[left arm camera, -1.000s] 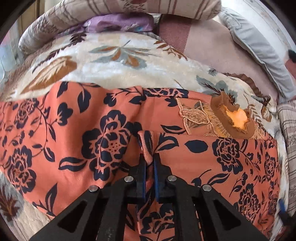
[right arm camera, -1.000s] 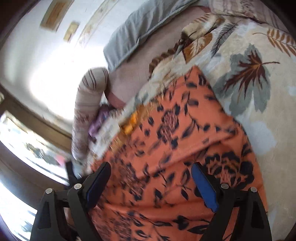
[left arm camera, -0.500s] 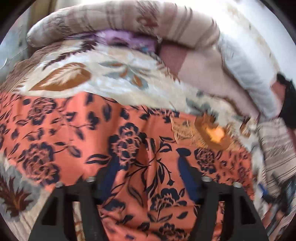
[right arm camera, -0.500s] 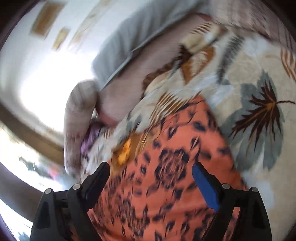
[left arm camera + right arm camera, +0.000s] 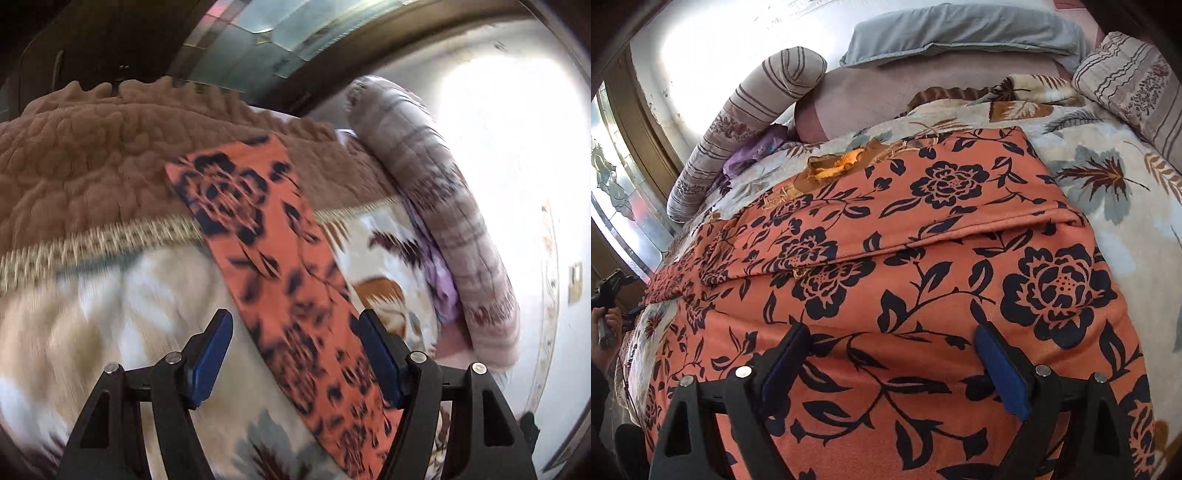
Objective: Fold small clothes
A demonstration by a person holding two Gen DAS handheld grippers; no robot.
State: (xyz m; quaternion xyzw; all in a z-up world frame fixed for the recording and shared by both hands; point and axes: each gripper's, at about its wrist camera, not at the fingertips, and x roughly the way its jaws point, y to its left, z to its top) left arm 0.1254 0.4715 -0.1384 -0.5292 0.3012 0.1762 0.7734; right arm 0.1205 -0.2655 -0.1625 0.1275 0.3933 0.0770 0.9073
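An orange garment with dark blue flowers (image 5: 923, 280) lies spread on the bed, its top layer folded over along a crease across the middle. Its embroidered neckline (image 5: 834, 166) sits at the far edge. My right gripper (image 5: 892, 365) hovers open just above the near part of the garment, nothing between its blue pads. In the blurred left wrist view a narrow strip of the same garment (image 5: 280, 258) runs diagonally from the brown blanket (image 5: 92, 166) down between the fingers. My left gripper (image 5: 293, 358) is open above that strip and grips nothing.
A leaf-print blanket (image 5: 1108, 177) covers the bed. A striped bolster (image 5: 750, 110), purple cloth (image 5: 753, 155), grey pillow (image 5: 960, 33) and striped pillow (image 5: 1134, 81) line the far side. A window (image 5: 613, 192) is at left, where a person's hand (image 5: 605, 325) shows.
My left gripper opened, let go of the pinched fold and swung far sideways to the garment's narrow end by the brown blanket. The right gripper rolled level over the garment and stayed open.
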